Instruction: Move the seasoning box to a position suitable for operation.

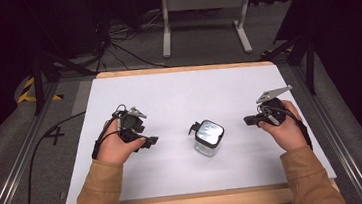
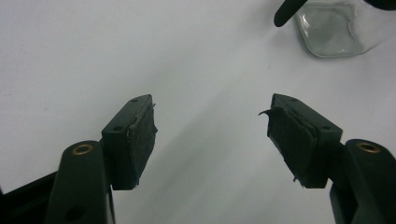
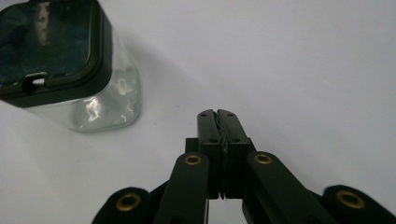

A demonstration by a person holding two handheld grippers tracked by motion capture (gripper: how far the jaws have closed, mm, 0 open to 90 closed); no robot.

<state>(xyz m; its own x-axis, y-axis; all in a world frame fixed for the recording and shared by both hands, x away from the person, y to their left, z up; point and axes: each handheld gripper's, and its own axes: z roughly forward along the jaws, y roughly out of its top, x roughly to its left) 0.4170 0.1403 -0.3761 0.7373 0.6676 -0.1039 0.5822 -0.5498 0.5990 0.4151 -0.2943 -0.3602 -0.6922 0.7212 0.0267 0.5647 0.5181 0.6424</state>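
Both tongs idle: my left gripper (image 1: 151,140) gapes empty, my right gripper (image 1: 247,120) is clenched on nothing, flanking the black-lidded square clear glass jar (image 1: 208,138) mid-table (image 1: 178,92); I reckon approach comes next.

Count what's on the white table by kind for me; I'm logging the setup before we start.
Clear jar with black lid: 1
Hand-held tool: 2, the left tool open and the right tool shut, both empty
Total: 3
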